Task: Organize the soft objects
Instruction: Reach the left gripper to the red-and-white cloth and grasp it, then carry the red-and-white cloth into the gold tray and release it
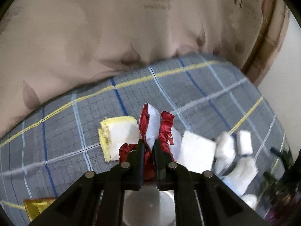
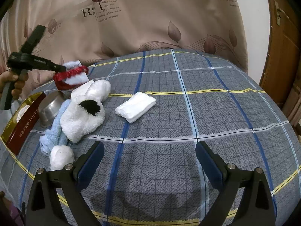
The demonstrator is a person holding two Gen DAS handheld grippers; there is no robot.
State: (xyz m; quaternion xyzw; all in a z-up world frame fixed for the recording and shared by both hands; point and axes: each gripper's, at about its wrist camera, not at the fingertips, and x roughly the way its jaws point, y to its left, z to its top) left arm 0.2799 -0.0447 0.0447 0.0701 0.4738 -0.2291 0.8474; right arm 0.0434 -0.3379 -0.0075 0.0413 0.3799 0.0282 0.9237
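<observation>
My left gripper is shut on a small pale-blue cushion with a red satin frill, held off the plaid cloth. In the right wrist view the same cushion hangs from the left gripper at the far left, above a steel bowl. My right gripper stands wide open over bare cloth, with nothing between its fingers. A fluffy white toy with a black patch, a light-blue towel, a white ball and a folded white pad lie to its left and ahead.
A yellow-edged sponge lies left of the cushion. A gold and red box stands beside the bowl at the table's left edge. A hand grips the left tool. A curtain hangs behind the plaid table; a wooden door is at right.
</observation>
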